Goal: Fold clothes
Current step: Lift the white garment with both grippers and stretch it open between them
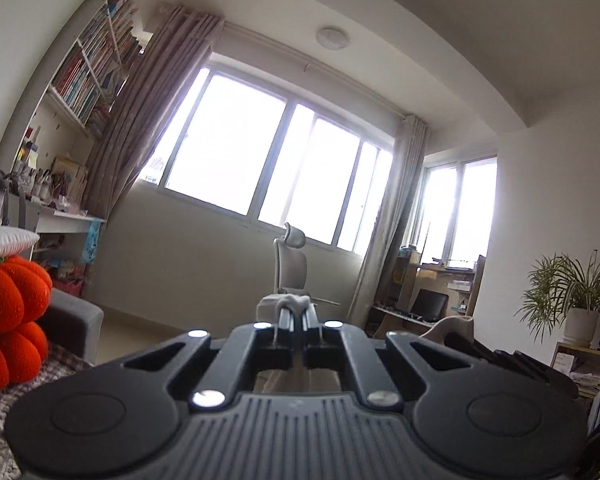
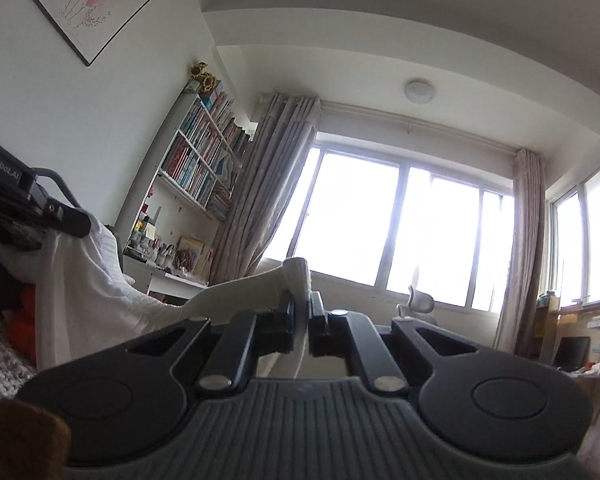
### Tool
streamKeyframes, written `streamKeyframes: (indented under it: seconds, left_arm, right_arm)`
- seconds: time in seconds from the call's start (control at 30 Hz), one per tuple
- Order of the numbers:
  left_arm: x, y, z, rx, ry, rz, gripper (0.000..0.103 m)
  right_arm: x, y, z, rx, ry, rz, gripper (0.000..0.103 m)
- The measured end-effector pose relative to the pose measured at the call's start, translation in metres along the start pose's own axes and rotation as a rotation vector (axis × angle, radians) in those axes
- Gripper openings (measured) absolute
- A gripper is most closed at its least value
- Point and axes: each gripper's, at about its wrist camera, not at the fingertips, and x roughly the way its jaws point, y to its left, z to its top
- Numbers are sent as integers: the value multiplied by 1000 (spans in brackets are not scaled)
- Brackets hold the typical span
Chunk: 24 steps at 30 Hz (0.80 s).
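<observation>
Jaws of both grippers pinch soft white cloth [image 2: 100, 280] (ribbed edge) — held aloft.

White garment [image 2: 84, 280] — soft ribbed cloth; both tongs [image 2: 302, 312] — matt black plastic, shiny metal bolts.

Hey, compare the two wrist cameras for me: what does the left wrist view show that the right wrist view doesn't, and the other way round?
Only the left wrist view shows the orange pumpkin cushion, the potted plant and the right gripper's dark body at the frame edge.

Only the right wrist view shows the framed picture on the wall, and the white garment hanging in a span from the left gripper across to the right gripper.

Both show a gripper shut on white cloth, with the left gripper pinching its corner, plus the bookshelf, the curtain, the window and the office chair.
</observation>
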Motion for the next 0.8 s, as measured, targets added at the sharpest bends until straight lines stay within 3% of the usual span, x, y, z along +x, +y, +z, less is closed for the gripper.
streamKeyframes:
  seconds: [0.23,0.53,0.67,0.8]
  left_arm:
    - [-6,-10,43,30,-90,-23,3]
    - [-5,-15,78,52,-188,-72,3]
    - [14,2,66,95,-183,-21,3]
    - [53,53,21,26,-63,58,3]
  right_arm:
    - [10,-16,46,-55,-113,-32,5]
    - [31,-32,74,-100,-213,-48,5]
    - [46,-33,59,-75,-204,-45,5]
    - [83,-9,7,-97,-75,-5,5]
